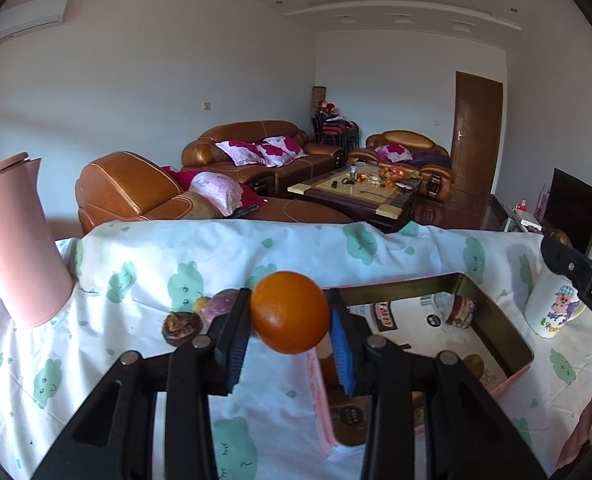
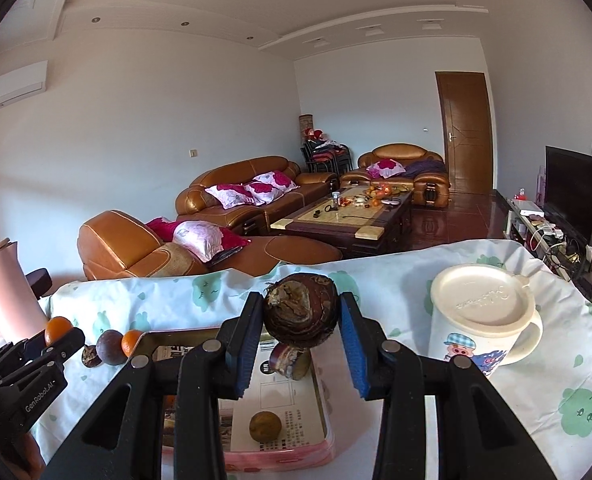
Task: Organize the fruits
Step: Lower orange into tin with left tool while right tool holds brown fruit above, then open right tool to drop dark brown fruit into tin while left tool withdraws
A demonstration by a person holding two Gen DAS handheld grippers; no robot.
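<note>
Two grippers raised over tin, left clamping orange, right clamping chestnut

the tin box lies on the tablecloth. the mug stands right of it. loose fruits lie left, the jug beyond them.

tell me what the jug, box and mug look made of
Jug: likely matte plastic, even pink, no glare. Box: probably tin, brassy inner walls with sheen, pink outside. Mug: glossy ceramic by its look, printed cartoon; the cream lid seems plastic.
</note>
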